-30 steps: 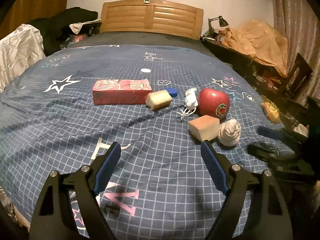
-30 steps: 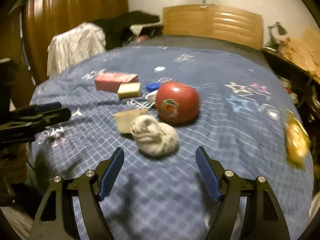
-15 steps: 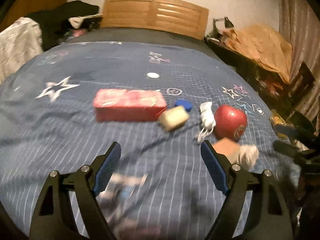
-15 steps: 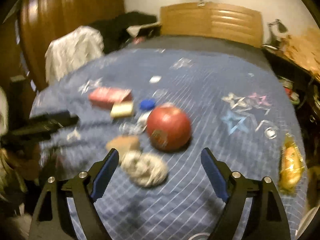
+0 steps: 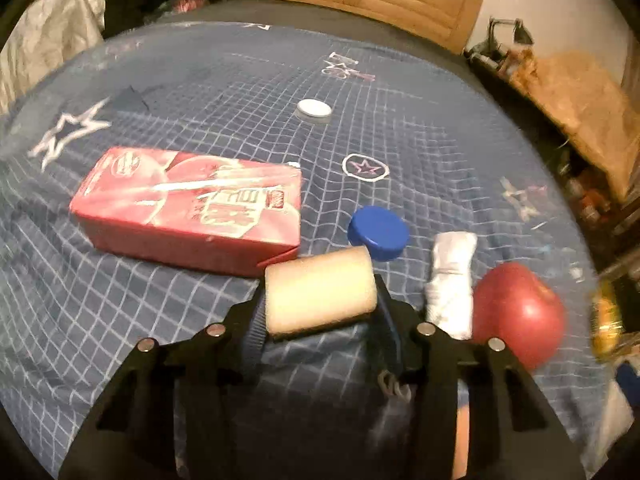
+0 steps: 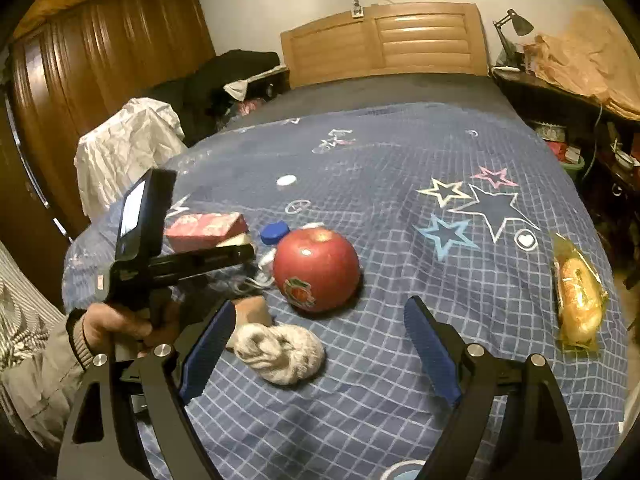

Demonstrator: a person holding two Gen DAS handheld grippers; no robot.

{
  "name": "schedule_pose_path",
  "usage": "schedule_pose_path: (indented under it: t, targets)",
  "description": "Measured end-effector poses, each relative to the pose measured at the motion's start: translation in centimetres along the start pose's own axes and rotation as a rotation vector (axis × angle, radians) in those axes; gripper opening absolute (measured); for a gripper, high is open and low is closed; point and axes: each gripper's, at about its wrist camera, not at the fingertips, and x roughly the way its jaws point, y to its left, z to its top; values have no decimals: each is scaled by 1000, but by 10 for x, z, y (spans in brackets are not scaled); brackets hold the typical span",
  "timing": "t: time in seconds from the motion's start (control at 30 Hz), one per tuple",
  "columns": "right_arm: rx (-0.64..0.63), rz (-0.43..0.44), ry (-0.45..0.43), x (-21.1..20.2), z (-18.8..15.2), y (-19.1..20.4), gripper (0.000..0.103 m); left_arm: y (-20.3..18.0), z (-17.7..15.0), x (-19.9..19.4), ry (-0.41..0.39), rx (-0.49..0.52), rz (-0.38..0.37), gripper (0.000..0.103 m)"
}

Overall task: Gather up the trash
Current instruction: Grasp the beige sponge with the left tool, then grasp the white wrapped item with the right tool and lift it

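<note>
Holding: your left gripper [image 5: 320, 300] has just been closing crosswise on the cream foam block [image 5: 320, 290]; your right gripper [image 6: 316, 354] gapes empty.

A bedroom in a home is shown. A bed [image 6: 400, 168] spread with a blue checked, star-printed cover is backed by a slatted wooden headboard [image 6: 384, 40]. Left of the bed a tall wooden wardrobe [image 6: 100, 52] is seen; right of it, a cluttered side surface with a desk lamp [image 6: 516, 26].
</note>
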Motion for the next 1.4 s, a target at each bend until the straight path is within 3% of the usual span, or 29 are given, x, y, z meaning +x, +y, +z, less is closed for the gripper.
schedule_pose_path:
  t: [0.07,0.2,0.3,0.47,0.57,0.67,0.77,0.8,0.97,1.03,1.17,1.27,1.4]
  targets:
    - [-19,7,-3,2,6,8,86,15,-6,-28,-41,-54,-64,45]
    - [-75,14,49,26,34,33,86,40,-27,-79,-148,-77,-96,45]
    - [-76,-26,151,70,69,42,86,65,-47,-93,-132,-119,-97,44]
    - [-57,-114,426,161,113,44,84,84,-65,-95,-104,-136,-97,44]
    - [-70,-137,540,198,123,49,74,85,-68,-97,-121,-120,-98,45]
    - [-82,-174,662,228,113,53,61,88,-68,-96,-114,-121,-115,45]
    - [-77,-194,680,237,105,49,45,91,-69,-94,-108,-132,-127,45]
    - [-85,-190,662,236,104,50,32,91,-68,-92,-106,-134,-129,45]
    - [-145,-126,509,196,119,76,27,93,-67,-92,-109,-141,-129,45]
    - [-161,-71,425,162,127,90,27,92,-66,-96,-119,-136,-129,45]
    - [-204,40,273,52,118,112,27,86,-68,-108,-132,-89,-142,45]
    - [-227,48,271,-12,86,109,27,80,-75,-116,-124,-15,-154,45]
    - [-230,-1,411,-56,23,93,28,75,-93,-123,-79,70,-157,45]
